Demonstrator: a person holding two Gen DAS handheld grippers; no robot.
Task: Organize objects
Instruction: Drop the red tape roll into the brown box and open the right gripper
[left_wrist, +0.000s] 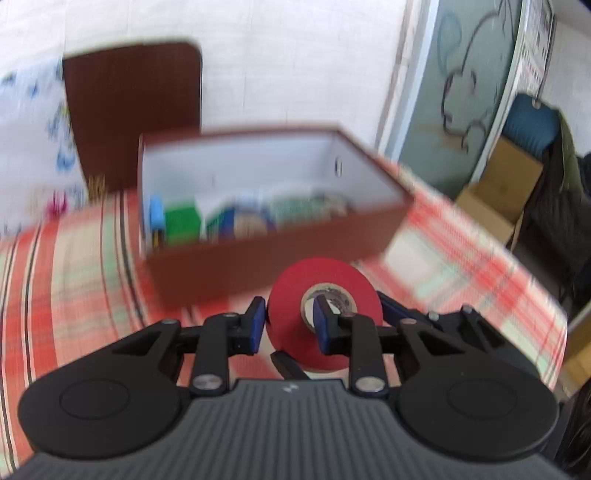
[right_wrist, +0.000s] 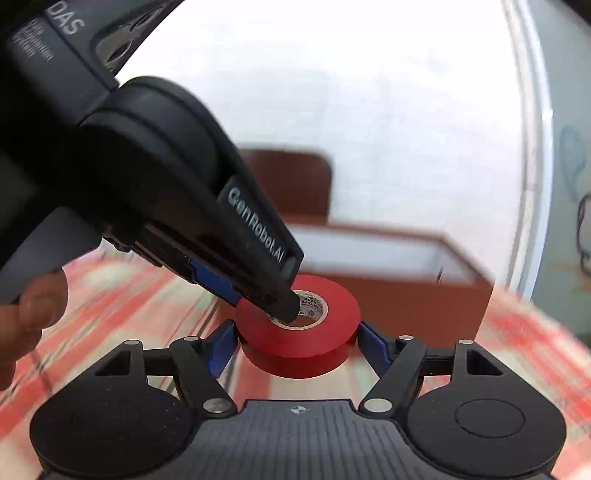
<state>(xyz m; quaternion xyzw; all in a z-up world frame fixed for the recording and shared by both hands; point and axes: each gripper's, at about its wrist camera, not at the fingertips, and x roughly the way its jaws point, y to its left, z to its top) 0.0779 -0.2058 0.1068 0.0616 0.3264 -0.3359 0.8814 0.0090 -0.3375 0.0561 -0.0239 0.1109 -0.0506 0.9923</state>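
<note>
A red roll of tape (left_wrist: 325, 314) (right_wrist: 299, 328) is held above the checked tablecloth, just in front of the brown box (left_wrist: 258, 254). My left gripper (left_wrist: 290, 325) is shut on the roll's wall, one finger in the core and one outside. It enters the right wrist view from the upper left, a fingertip (right_wrist: 284, 308) in the core. My right gripper (right_wrist: 297, 349) is shut on the roll's outer sides. The box holds green, blue and other items.
The brown box lid (left_wrist: 133, 107) leans on the white wall behind the box. A cardboard carton (left_wrist: 498, 192) and a dark chair stand to the right, beyond the table's edge. The red checked tablecloth (left_wrist: 74, 266) covers the table.
</note>
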